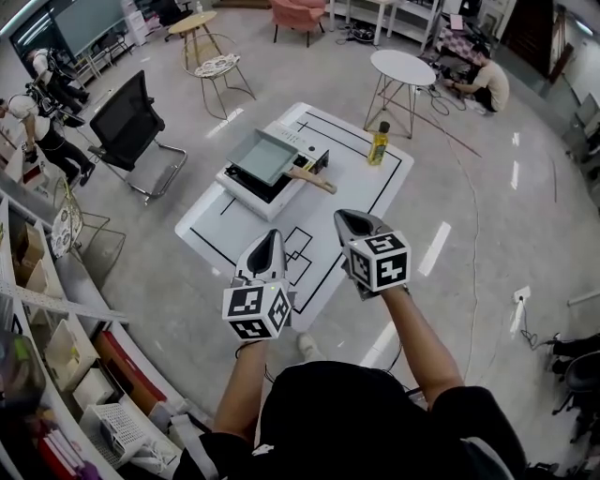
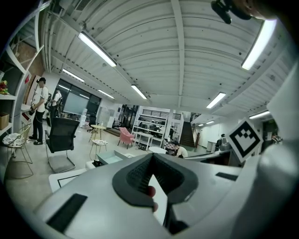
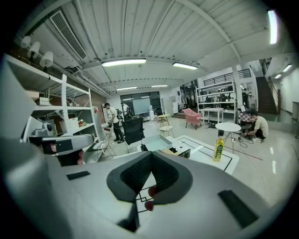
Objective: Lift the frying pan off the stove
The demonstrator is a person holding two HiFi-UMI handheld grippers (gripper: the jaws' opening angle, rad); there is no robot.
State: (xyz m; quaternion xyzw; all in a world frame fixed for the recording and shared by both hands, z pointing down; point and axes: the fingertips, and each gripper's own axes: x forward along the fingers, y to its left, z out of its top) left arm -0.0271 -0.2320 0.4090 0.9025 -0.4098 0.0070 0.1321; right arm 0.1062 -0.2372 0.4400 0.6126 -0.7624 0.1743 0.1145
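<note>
Claws on both sides are pressed together with nothing between them. The left claw and the right claw are held side by side in front of the person's dark torso. In the head view they show over the near corner of the low white desk with black outlined rectangles, which stands on a polished grey floor.

On the far left part of the desk sits the white-cased black-topped stove. The square grey-green frying pan rests on top of it, with its wooden handle pointing toward the right side of the desk. The pan lies ahead of both claws and well apart from them. It is a little left of the line between them, and neither claw touches it. A yellow oil bottle with a dark cap stands upright near the desk's far right edge.

White shelving with boxes runs along the left, close to the person. A black office chair stands left of the desk. Farther off are a round white side table, a person crouching on the floor and a pink armchair.
</note>
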